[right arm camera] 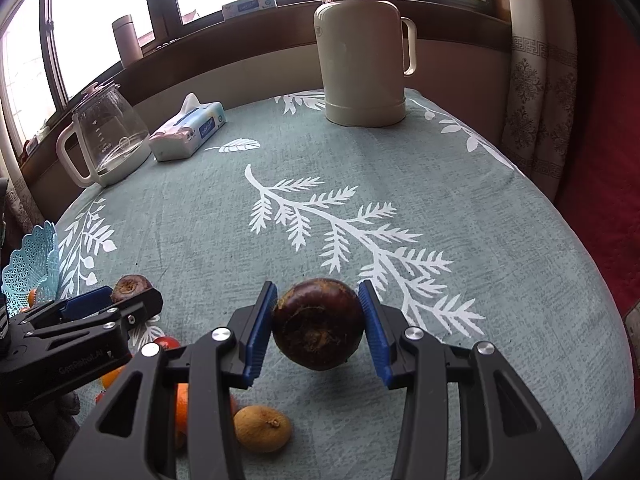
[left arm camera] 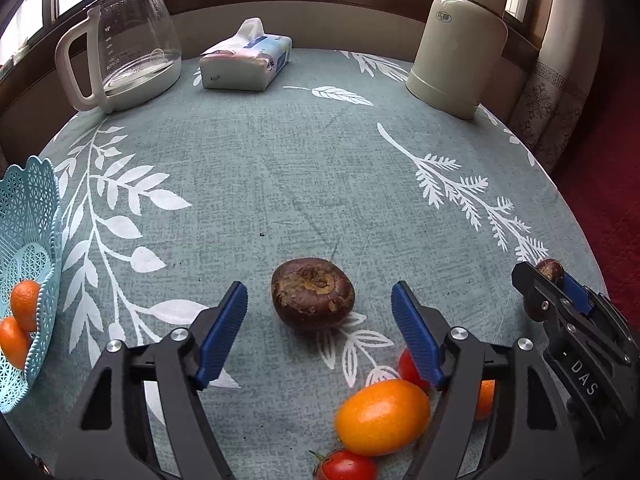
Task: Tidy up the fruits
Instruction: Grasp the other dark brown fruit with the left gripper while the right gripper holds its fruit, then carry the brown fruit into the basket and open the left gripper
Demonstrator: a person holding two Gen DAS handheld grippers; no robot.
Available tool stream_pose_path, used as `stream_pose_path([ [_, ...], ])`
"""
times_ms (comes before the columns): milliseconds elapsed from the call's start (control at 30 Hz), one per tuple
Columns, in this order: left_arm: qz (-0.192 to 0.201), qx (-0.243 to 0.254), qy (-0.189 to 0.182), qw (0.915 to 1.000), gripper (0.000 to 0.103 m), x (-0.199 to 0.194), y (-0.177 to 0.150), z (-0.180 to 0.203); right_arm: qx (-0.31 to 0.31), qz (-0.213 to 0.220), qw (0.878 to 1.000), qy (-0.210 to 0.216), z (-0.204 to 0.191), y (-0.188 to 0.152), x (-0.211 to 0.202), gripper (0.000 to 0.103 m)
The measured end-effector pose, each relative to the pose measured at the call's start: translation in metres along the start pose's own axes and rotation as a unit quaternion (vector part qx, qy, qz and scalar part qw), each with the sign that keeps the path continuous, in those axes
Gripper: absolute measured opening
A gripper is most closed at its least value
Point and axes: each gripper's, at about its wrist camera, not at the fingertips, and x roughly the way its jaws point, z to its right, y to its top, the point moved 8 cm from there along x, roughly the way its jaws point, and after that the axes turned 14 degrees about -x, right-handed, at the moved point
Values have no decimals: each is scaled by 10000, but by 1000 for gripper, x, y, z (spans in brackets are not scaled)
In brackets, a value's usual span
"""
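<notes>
Right gripper (right arm camera: 318, 320) clamping round, rough-skinned chestnut (right arm camera: 319, 324)

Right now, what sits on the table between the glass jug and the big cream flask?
A soft tissue pack lies between the glass jug and the cream flask, nearer the jug; both wrist views show it.

Left gripper (left arm camera: 318, 330) spread — right gripper (right arm camera: 318, 320) clamped.

The left hand-held gripper (left arm camera: 318, 330) gapes wide around a brown water chestnut (left arm camera: 313, 293) on the tablecloth (left arm camera: 260, 184).
</notes>
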Motion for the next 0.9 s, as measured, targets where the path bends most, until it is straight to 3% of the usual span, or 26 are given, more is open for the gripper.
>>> stream_pose_path([
  [267,-38,-72,12,10000,44,8,4,-3,-32,-24,10000,33,-3,-2,2,43],
  [500,50,-75,43,10000,44,2,4,-5,-18,0,9999,99,-3,-1,2,43],
  [900,663,33,376,9971,44,-38,15,-12,10,164,9995,270,-7,1,-3,43],
])
